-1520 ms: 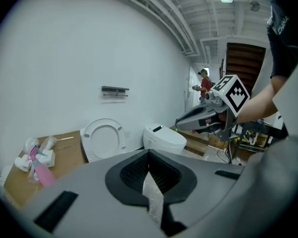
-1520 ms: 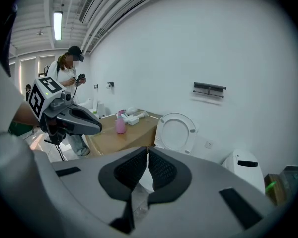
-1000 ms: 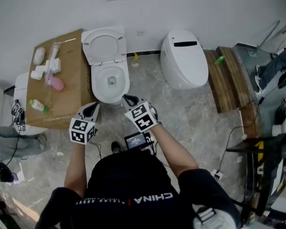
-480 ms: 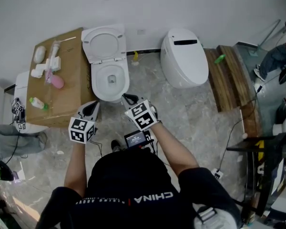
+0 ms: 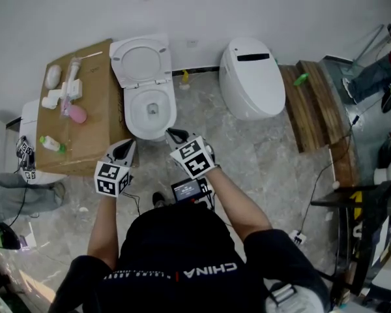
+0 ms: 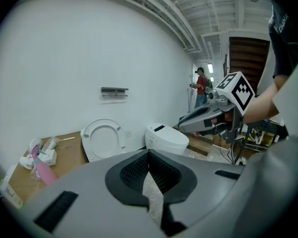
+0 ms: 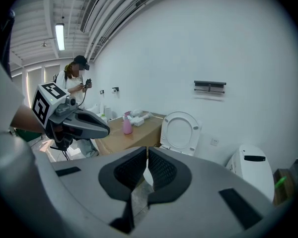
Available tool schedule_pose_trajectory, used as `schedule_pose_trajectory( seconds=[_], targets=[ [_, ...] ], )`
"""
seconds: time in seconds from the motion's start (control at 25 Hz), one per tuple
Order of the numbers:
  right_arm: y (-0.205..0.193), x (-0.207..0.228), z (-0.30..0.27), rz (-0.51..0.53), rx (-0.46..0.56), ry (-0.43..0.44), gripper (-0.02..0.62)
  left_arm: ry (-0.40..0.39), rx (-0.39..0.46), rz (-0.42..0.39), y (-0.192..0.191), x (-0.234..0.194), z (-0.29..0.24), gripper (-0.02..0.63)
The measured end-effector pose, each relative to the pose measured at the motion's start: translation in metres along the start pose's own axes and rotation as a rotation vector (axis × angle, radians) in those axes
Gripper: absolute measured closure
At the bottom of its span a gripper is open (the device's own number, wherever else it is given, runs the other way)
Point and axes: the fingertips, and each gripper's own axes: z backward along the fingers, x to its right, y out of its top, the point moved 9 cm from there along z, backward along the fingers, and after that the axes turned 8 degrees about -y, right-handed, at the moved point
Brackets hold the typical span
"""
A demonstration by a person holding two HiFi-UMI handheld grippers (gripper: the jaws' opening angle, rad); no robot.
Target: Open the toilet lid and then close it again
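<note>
2 claws pressed together & empty: right claw (image 5: 174,135) nearer bowl (image 5: 150,113) than left claw (image 5: 128,145); toilet lid (image 5: 142,60) upright beyond bowl, straight ahead, hinge crosswise.

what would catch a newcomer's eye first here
A white toilet in the middle has its lid raised; a second, closed toilet sits to its right. In front of it, the left tongs and right tongs are both shut and empty. A cardboard box with toiletries stands at the left.
</note>
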Motion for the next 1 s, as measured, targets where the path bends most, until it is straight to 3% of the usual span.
schedule_pose_trajectory(
  seconds=[0.36,0.6,1.0],
  targets=[
    [-0.013,0.043,0.009,0.009,0.001,0.047,0.574,0.052,-0.006,0.007,0.014,0.019,-0.032,0.597],
    [-0.018,0.066,0.002,-0.038,0.064,0.084,0.574,0.084,-0.016,0.015,0.014,0.028,-0.048,0.597],
    [0.007,0.082,-0.061,-0.021,0.019,0.063,0.574,0.065,-0.010,0.010,0.020,-0.047,-0.081,0.597]
  ],
)
